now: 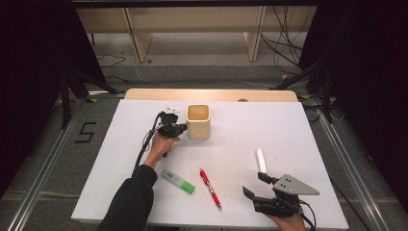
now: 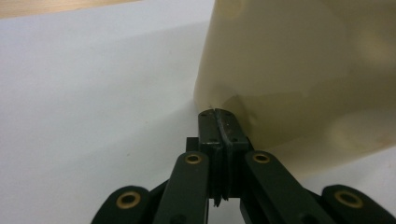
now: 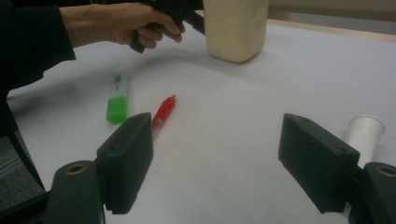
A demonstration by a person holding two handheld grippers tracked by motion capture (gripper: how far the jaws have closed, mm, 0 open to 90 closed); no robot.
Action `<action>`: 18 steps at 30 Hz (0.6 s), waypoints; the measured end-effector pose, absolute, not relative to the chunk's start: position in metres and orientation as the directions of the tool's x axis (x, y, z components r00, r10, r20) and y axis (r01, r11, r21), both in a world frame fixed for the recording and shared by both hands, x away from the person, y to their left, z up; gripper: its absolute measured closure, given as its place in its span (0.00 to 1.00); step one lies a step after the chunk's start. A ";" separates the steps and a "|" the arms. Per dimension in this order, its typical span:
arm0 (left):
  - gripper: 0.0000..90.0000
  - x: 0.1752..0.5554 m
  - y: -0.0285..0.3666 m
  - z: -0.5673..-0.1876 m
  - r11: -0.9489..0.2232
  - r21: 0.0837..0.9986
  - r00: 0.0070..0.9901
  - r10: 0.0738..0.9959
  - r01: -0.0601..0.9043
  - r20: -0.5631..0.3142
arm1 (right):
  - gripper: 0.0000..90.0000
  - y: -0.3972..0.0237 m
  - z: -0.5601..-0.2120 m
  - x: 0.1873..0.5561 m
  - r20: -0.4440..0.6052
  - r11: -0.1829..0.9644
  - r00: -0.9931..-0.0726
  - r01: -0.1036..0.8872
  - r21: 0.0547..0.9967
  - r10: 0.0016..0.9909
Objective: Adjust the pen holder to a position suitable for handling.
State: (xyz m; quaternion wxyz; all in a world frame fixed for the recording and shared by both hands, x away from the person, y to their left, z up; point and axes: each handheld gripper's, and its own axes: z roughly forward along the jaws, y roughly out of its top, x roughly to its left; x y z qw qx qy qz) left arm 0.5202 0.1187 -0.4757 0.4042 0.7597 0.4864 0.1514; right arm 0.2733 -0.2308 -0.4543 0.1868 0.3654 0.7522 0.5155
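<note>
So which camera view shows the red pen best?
The high view: the whole red pen lies bare on the white table. In the right gripper view one end shows and a claw jaw hides the rest.

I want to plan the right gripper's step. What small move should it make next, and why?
Probably ease the right gripper forward over the white tube: its jaws stand open with nothing between them, and the tube lies just ahead. The left gripper, shut, is at the cup.

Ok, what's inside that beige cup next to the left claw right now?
From the high view, the cup is open at the top and only its bare inner walls show; nothing sticks out. Its bottom is hidden by the near wall. The left claw is shut, touching the cup's outside.
</note>
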 end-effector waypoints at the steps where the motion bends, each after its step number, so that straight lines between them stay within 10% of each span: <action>1: 0.99 0.521 0.117 -0.476 -0.199 0.763 0.482 0.860 0.615 -0.165 | 0.30 -0.231 -0.454 0.273 0.098 0.198 -0.662 0.358 0.913 0.743; 18: 0.99 0.519 0.105 -0.478 -0.211 0.769 0.512 0.842 0.603 -0.171 | 0.30 -0.230 -0.454 0.273 0.092 0.202 -0.663 0.352 0.914 0.743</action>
